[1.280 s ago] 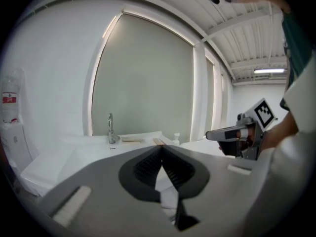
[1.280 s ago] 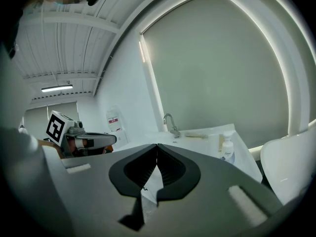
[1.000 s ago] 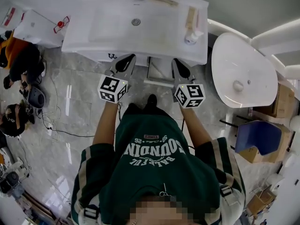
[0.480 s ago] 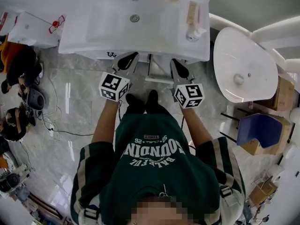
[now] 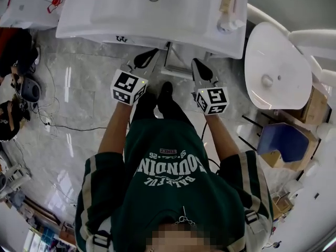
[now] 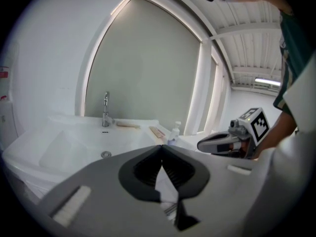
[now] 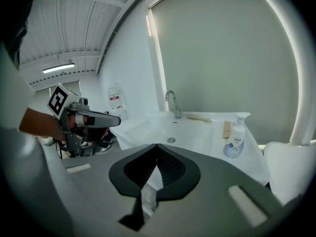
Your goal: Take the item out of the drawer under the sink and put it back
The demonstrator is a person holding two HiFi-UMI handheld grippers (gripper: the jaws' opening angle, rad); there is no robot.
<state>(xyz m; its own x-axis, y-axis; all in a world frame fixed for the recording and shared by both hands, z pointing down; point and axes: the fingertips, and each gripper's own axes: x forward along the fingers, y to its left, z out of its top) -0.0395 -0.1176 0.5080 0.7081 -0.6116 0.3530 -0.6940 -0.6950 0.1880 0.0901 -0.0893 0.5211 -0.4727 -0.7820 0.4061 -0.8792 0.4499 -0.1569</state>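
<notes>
The person stands close in front of the sink (image 5: pixel 157 20) with both arms stretched forward, so that the two grippers point side by side at the space just under its front edge. This seems a posture of approach, since the drawer is below the basin and can only be reached from the front. The left gripper (image 6: pixel 162 146) has its jaws pressed together at the tips. Through the small hollow behind the tips only the white sink is seen, so it carries nothing. The right gripper (image 7: pixel 157 143) is in the same condition, jaws together and empty, probably because there is nothing yet to take. Between the two grippers, in the head view, a narrow white part of the cabinet (image 5: pixel 177 61) shows under the sink. It cannot be told from here whether the drawer is open or closed. The item itself appears in no view, so it is most likely inside the drawer, and the task seems to be at its beginning. The tap (image 6: pixel 105 110) is at the back of the sink and the soap bottle (image 7: pixel 235 138) stands at its right side. Both are well apart from the grippers and have no part in the work.
</notes>
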